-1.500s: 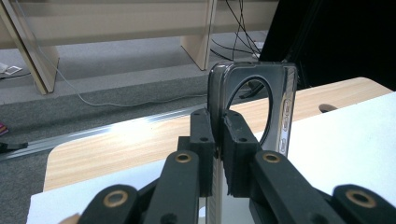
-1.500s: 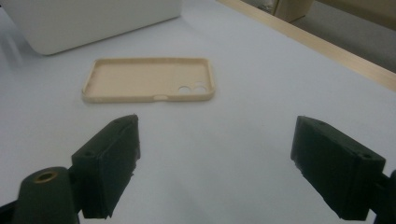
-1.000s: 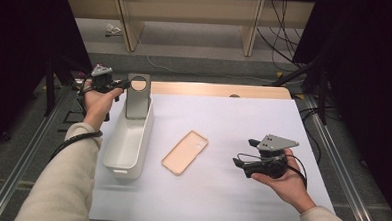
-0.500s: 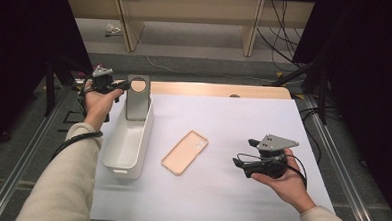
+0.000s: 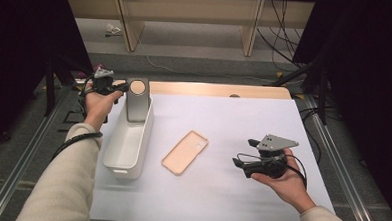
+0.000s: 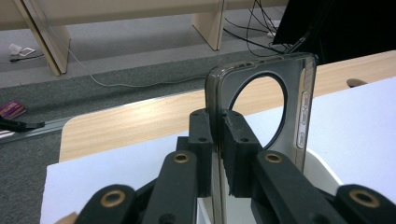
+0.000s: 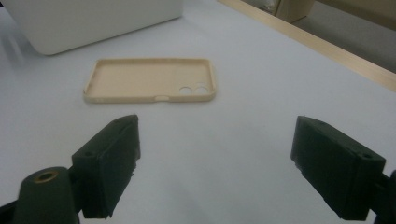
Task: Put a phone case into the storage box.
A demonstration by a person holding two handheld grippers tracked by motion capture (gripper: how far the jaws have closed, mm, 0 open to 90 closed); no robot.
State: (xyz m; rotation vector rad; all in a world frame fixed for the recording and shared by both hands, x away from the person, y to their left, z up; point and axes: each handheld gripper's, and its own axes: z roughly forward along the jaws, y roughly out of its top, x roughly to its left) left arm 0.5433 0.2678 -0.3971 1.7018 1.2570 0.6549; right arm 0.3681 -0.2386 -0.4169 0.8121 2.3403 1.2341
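My left gripper (image 5: 119, 89) is shut on the edge of a smoky grey phone case (image 5: 137, 100) with a big round camera hole, holding it upright over the far end of the white bin (image 5: 128, 140). In the left gripper view the grey phone case (image 6: 280, 116) stands on edge, clamped between the jaws of the left gripper (image 6: 218, 154). A beige phone case (image 5: 185, 151) lies face up on the white mat, right of the bin. My right gripper (image 5: 236, 164) hovers open to its right, low over the mat. The right gripper view shows the beige phone case (image 7: 150, 80) ahead of the right gripper (image 7: 212, 168).
The white mat (image 5: 243, 122) covers a wooden table (image 5: 220, 89) whose far edge shows. The white bin (image 7: 84, 21) sits beyond the beige case in the right gripper view. Cables trail on the grey floor behind the table, and metal rails run along both sides.
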